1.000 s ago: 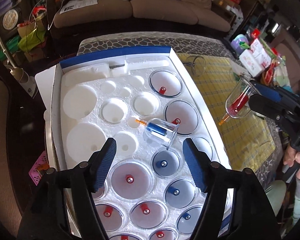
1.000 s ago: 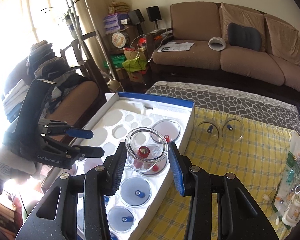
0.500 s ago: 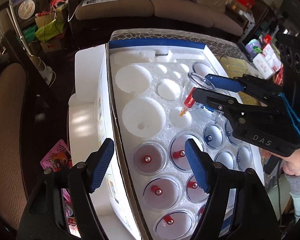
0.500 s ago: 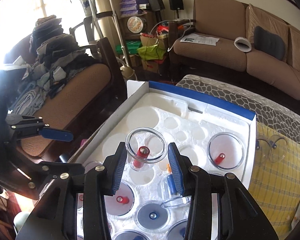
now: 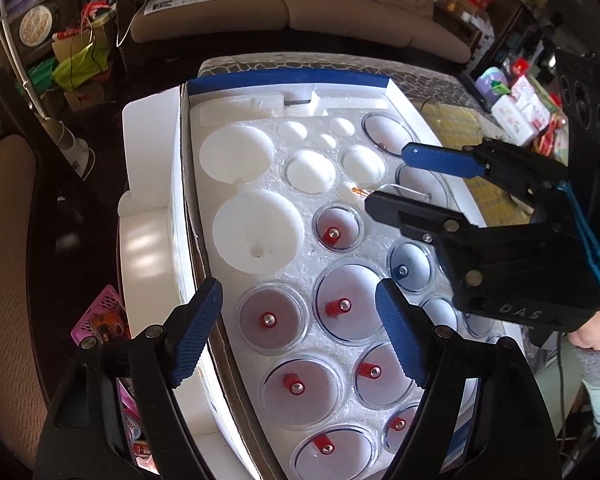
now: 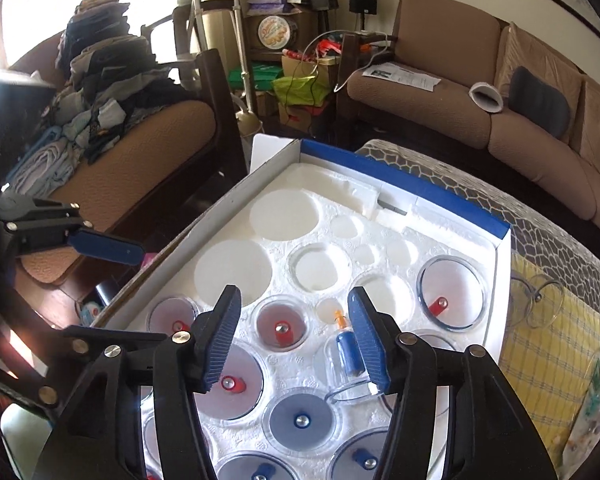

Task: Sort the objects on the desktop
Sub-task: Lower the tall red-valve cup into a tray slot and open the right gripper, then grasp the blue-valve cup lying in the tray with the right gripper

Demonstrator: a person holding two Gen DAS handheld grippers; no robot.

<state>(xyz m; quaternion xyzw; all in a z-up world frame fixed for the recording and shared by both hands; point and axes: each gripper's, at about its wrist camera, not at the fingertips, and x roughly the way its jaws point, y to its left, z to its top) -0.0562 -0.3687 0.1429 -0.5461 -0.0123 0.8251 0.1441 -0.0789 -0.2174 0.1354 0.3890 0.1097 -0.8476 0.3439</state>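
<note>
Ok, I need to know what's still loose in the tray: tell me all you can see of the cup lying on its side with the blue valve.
The tipped cup is clear, plastic-looking, with a blue valve core and an orange tip pointing toward the box's far end. It lies on its side on the white foam tray, in no well, its open rim nearest the camera. The right gripper hangs above it, opening, nothing between its pads.

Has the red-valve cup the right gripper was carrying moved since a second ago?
Yes. The red-valve cup now sits seated in a foam tray well, between the right gripper's opening fingers, no longer raised above the tray.
</note>
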